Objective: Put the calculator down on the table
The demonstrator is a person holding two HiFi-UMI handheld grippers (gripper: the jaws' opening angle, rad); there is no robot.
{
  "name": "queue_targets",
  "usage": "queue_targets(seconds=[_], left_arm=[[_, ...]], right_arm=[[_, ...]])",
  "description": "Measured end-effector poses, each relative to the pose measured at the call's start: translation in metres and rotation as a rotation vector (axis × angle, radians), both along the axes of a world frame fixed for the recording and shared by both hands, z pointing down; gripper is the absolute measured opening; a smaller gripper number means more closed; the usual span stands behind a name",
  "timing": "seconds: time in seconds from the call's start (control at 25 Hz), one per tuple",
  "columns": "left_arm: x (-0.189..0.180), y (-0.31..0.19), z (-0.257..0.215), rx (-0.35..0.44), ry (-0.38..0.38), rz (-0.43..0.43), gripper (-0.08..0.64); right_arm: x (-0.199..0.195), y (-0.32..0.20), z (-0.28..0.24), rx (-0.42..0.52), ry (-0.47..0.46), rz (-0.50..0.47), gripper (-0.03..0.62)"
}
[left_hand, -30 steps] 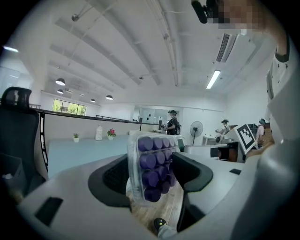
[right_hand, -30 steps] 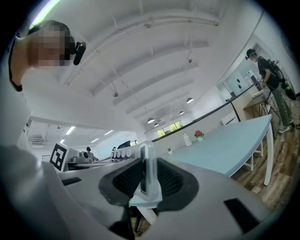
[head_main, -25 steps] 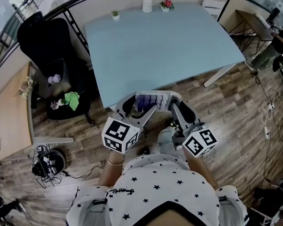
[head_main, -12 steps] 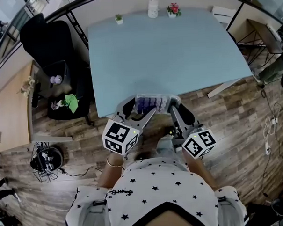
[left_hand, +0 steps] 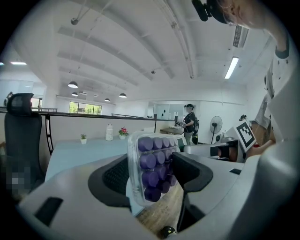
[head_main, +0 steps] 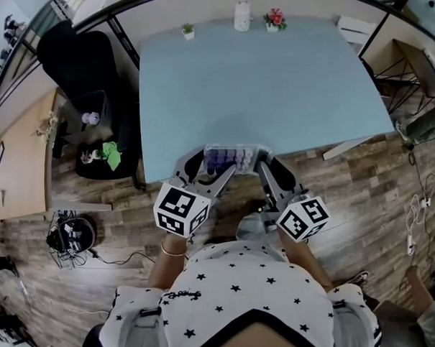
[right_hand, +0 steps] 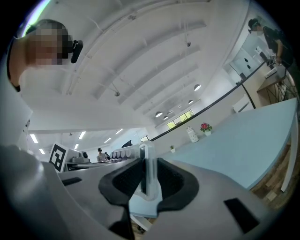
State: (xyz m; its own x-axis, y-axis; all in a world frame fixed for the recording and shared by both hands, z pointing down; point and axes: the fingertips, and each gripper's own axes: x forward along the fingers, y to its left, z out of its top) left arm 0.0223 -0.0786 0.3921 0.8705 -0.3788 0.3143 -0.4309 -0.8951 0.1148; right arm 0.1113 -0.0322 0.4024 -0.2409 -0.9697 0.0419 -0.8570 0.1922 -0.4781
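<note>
Holding the calculator (head_main: 230, 160) in the air just over the table's (head_main: 257, 88) near edge, we grip it with both claws. Left gripper (head_main: 206, 168) pinches across its wide body, right gripper (head_main: 264, 163) pinches its thin edge.

Head view looks down; gripper views, seemingly level, share the table (head_main: 257, 81).
</note>
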Motion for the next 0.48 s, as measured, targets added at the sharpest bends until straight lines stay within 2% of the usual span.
queue_targets(seconds=[0.48], left_arm=[[0.036,-0.004,-0.006,0.030,-0.019,-0.038,0.299]], right_arm=[[0.037,-0.008,-0.004,0.030,-0.017,-0.037,0.080]])
